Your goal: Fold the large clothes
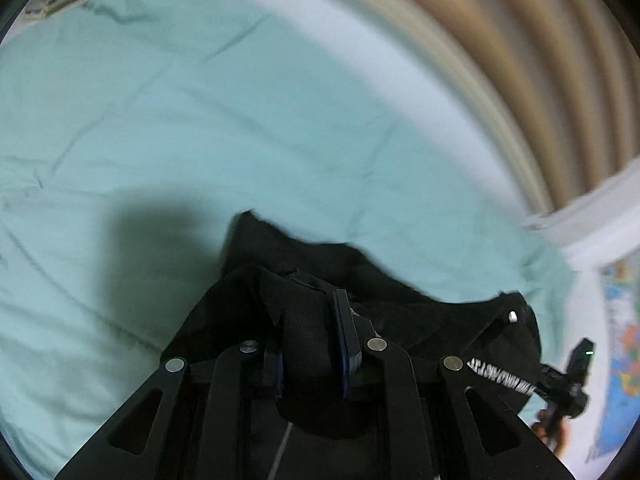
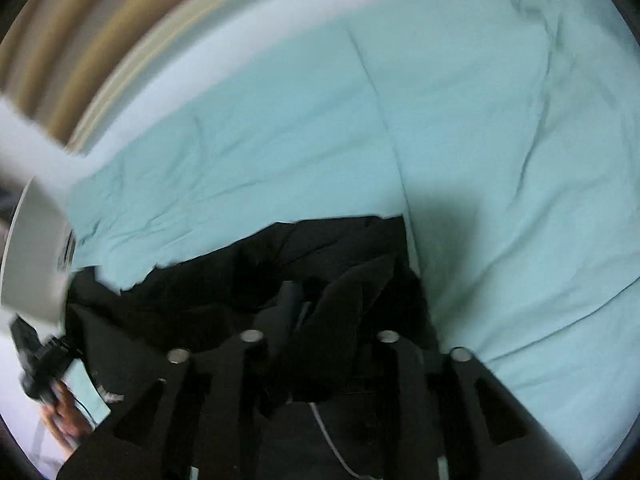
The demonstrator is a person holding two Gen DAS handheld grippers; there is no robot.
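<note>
- Over the bed, a black garment (image 1: 320, 264) is held up above the mint-green sheet (image 1: 168, 128), one gathered edge caught at each end.
- On the left wrist view, the left gripper (image 1: 310, 344) is seen with its fingers (image 1: 344, 344) drawn narrow, a thick fold of the black cloth clamped between the blue pads.
- On the right wrist view, the right gripper (image 2: 316, 332) is largely buried in cloth; black fabric is bunched over and between its fingers, which look closed in on the fold, though the pads themselves are hidden.
- The garment (image 2: 280, 256) is seen stretched between the two grippers, its upper edge sagging across the sheet (image 2: 480, 128) and a dark shadow thrown on the bedding beside it.
- A white printed strip of lettering (image 1: 498, 378) is carried on the black cloth near the right-hand side of the left view; it is upside down and blurred, so the words cannot be made out.
- Far right in the left view, the other gripper (image 1: 568, 384) is glimpsed with a hand (image 1: 550, 432) beneath it; a small green light is shown on it.
- Low on the left of the right view, a hand (image 2: 64, 408) is glimpsed around the handle of the left gripper.
- Behind the bed, a ribbed beige surface (image 1: 520, 40) is smeared by motion blur, and a colourful printed sheet (image 1: 624, 344) is caught at the right edge, its print too blurred to read.
</note>
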